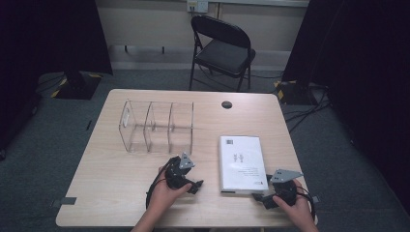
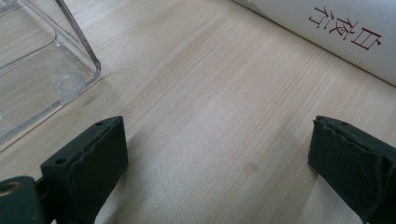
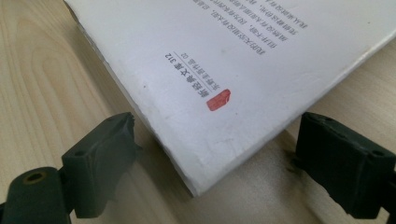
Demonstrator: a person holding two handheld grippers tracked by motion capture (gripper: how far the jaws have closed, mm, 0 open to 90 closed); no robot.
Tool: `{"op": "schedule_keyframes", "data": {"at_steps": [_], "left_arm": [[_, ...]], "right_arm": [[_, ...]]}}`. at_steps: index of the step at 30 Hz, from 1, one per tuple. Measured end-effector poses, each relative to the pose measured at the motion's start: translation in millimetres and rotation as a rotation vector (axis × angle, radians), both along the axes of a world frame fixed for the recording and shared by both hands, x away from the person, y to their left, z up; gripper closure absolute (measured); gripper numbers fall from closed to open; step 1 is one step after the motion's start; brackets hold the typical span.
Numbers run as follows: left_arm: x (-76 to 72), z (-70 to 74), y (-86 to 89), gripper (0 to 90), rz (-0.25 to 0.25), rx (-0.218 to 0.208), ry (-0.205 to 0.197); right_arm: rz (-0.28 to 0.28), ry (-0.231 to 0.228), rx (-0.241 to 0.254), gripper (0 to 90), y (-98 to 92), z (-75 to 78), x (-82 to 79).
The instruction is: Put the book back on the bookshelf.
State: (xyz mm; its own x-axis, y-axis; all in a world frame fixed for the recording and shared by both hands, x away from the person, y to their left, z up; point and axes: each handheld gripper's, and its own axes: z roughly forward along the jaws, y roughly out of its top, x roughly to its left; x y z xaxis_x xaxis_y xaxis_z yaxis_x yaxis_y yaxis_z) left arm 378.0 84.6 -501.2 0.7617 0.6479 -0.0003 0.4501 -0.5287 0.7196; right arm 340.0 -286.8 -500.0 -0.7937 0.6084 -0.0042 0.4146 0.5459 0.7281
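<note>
Pale wood bench [image 1: 116,183] carries a thin white paperback book [image 1: 241,163], its near corner just ahead of the wide, empty right claw [image 3: 215,158]. It looks light, floppy and smooth; grip that corner's edge. Left claw [image 2: 217,154] gapes empty beside the clear organizer [image 1: 157,126].

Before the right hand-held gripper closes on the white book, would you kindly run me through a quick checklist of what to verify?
1. Right hand-held gripper open: ok, jaws stand wide apart.
2. Book corner between its jaws: ok, the white book has its near corner lying in the gap, pads not yet touching.
3. Book flat on the table: ok.
4. Left hand-held gripper free: ok, open over bare wood, holding nothing.
5. Clear acrylic organizer upright with empty compartments: ok.
6. Whether the jaws sit low enough to get under the cover: cannot tell.
</note>
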Motion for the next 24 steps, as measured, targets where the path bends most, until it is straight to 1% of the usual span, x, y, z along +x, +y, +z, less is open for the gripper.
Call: {"op": "schedule_keyframes", "data": {"at_steps": [4,5,7,8,9,11,12,13,14,15,16,18,19,21,24], "left_arm": [[0.1,0.0,-0.1,4.2,0.000,0.001,-0.001],[0.0,-0.5,-1.2,4.0,0.004,-0.010,0.004],[0.5,-0.9,-3.0,2.3,0.008,-0.004,0.011],[0.0,-0.8,-6.0,0.1,0.018,0.003,0.013],[0.0,-0.8,-6.0,0.0,0.018,0.003,0.013],[-1.2,-0.9,-7.7,0.0,0.021,0.000,0.014],[-2.2,-0.7,-8.6,0.1,0.031,-0.003,0.016],[-3.6,-0.5,-9.1,0.1,0.035,-0.016,0.020],[-5.6,0.4,-9.5,0.5,0.017,-0.032,0.039],[-7.2,1.4,-10.3,2.9,0.009,-0.035,0.044],[-9.2,2.1,-11.7,2.9,-0.008,-0.055,0.045],[-14.2,5.6,-17.1,16.5,-0.059,-0.049,0.049],[-15.8,6.9,-20.0,18.5,-0.072,-0.034,0.059],[-18.1,8.0,-24.4,16.5,-0.090,-0.029,0.074],[-22.5,8.8,-28.3,19.1,-0.110,-0.043,0.089]], "right_arm": [[0.000,0.007,0.001,10.5,0.5,0.1,0.1],[0.000,0.007,0.001,10.4,0.9,0.0,0.3],[0.002,0.006,0.001,10.4,1.0,0.0,0.6],[0.003,0.007,0.000,10.4,1.2,0.1,0.8],[0.003,0.007,0.000,10.4,1.2,0.1,0.8],[0.001,0.007,0.000,10.8,1.4,0.2,1.1],[-0.003,0.007,0.001,11.8,1.4,0.3,1.0],[-0.003,0.007,0.001,11.8,1.4,0.3,1.0],[-0.006,0.004,0.005,15.2,0.7,0.7,0.9],[-0.004,0.003,0.004,17.9,0.3,1.2,1.0],[-0.004,0.003,0.004,17.9,0.3,1.2,1.0],[0.000,0.001,0.008,24.7,-0.7,2.1,1.0],[-0.007,0.003,0.005,27.9,-1.4,3.4,0.5],[-0.008,0.006,0.006,27.9,-1.1,3.6,0.3],[-0.010,0.006,0.005,28.5,0.0,3.9,0.4]]}}
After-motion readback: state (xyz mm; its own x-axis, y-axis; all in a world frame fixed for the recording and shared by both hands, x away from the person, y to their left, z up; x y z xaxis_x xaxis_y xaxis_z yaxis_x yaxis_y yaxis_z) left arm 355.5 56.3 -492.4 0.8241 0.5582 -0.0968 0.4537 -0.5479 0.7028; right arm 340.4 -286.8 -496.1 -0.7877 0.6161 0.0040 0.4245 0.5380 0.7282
